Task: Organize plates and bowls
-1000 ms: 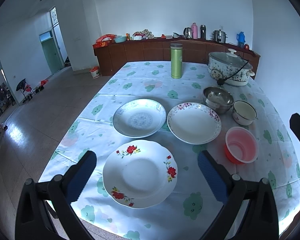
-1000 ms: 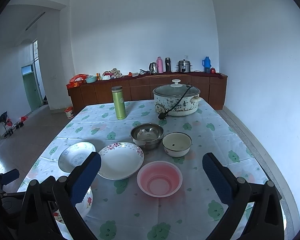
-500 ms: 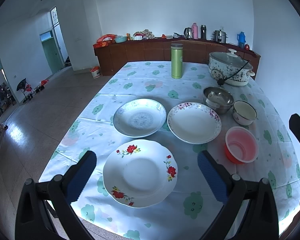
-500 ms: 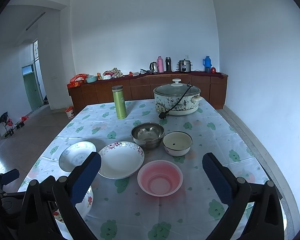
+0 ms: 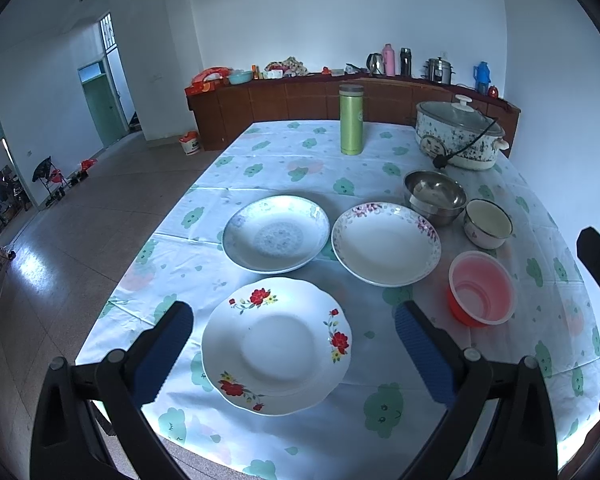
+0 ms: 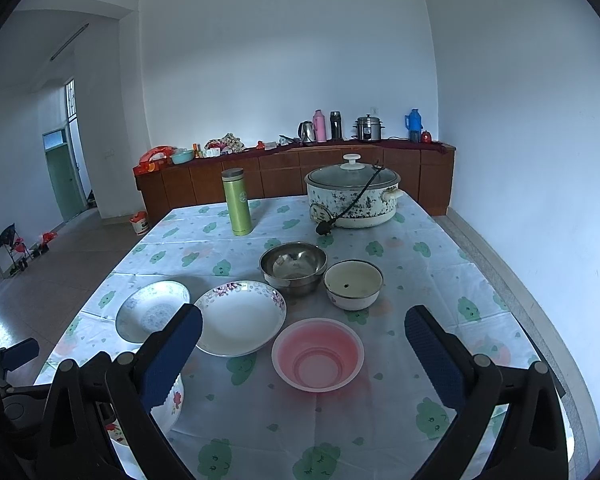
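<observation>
Red-flowered plate flat, rim up, between spread left fingers, right fingers spread over pink bowl

Three plates and three bowls lie upright, unstacked, on the table.

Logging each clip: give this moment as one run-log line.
left gripper: open, above red-flower plate | right gripper: open, above pink bowl | plates, bowls: all unstacked
</observation>
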